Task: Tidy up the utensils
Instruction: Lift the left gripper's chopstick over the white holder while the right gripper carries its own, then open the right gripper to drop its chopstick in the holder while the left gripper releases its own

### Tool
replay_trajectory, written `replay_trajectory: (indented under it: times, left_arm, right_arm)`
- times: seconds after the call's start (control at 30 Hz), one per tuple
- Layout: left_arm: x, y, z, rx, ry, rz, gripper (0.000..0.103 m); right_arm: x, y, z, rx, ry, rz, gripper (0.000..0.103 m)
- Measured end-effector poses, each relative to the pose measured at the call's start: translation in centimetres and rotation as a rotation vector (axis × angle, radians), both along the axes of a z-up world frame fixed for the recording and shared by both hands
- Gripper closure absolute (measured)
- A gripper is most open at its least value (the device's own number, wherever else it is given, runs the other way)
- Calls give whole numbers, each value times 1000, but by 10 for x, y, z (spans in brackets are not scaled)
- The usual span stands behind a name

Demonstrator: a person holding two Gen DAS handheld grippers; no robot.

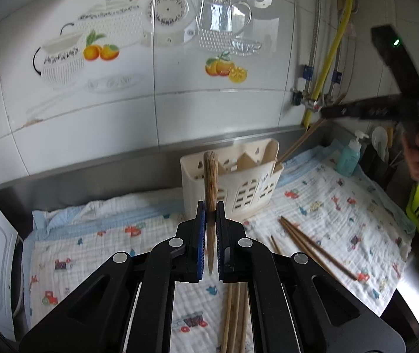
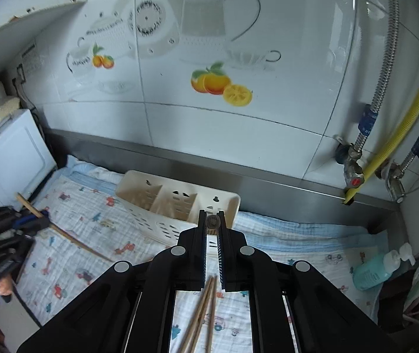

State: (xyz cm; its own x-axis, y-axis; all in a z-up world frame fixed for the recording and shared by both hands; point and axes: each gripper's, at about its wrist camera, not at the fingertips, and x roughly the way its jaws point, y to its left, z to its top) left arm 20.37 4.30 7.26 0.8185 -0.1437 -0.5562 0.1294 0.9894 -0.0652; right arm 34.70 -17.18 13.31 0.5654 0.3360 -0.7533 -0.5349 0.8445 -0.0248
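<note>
- White kitchen tiles are standing behind the printed cloth, where the cream utensil holder is waiting.
- My left gripper is clamping one wooden chopstick upright; my right gripper is pinching another chopstick above the holder.
- I am aiming each tip over a compartment before releasing.
- Loose chopsticks are lying on the cloth.

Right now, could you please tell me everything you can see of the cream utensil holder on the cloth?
The utensil holder is a cream plastic caddy with slotted cut-out walls, a taller back panel with hanging holes, and dividers forming compartments. It stands upright on the printed cloth, close to the steel backsplash. In the left wrist view a flat wooden handle rises from its right end. No tongs touch it; loose chopsticks lie apart on the cloth.
</note>
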Motion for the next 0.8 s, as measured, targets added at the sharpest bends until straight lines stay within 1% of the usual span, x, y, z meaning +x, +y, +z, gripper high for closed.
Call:
replay_trajectory:
  times: [0.07,0.13,0.23,0.27,0.37,0.43,0.5,0.57,0.63,0.7,0.8]
  left_arm:
    - [3,0,13,-7,-20,-4,98]
    - [5,-1,28,-7,-56,-3,98]
    - [11,-4,51,-13,-100,-7,98]
    - [14,-5,59,-12,-118,-6,98]
    - [22,-10,83,-18,-176,-4,98]
    - [30,-14,95,-16,-209,1,98]
    - [40,-17,104,-12,-234,12,98]
    - [48,-19,108,-9,-251,27,98]
    - [60,-17,108,-21,-257,41,98]
    - [73,-15,104,-39,-244,55,98]
    - [87,-13,91,-52,-224,69,98]
  right_arm:
    - [9,6,-9,-12,31,10,97]
    - [15,10,-16,-36,29,6,96]
    - [20,11,-21,-29,18,-5,96]
    - [20,8,-20,-8,13,-7,95]
    - [18,0,-16,28,-11,-20,87]
    - [13,-7,-11,50,-39,-30,73]
    - [5,-13,-7,67,-60,-32,71]
    - [-7,-21,-6,77,-84,-32,70]
    - [-18,-27,-7,94,-97,-24,64]
    - [-33,-36,-10,106,-116,-23,60]
    - [-53,-47,-18,123,-127,-20,60]
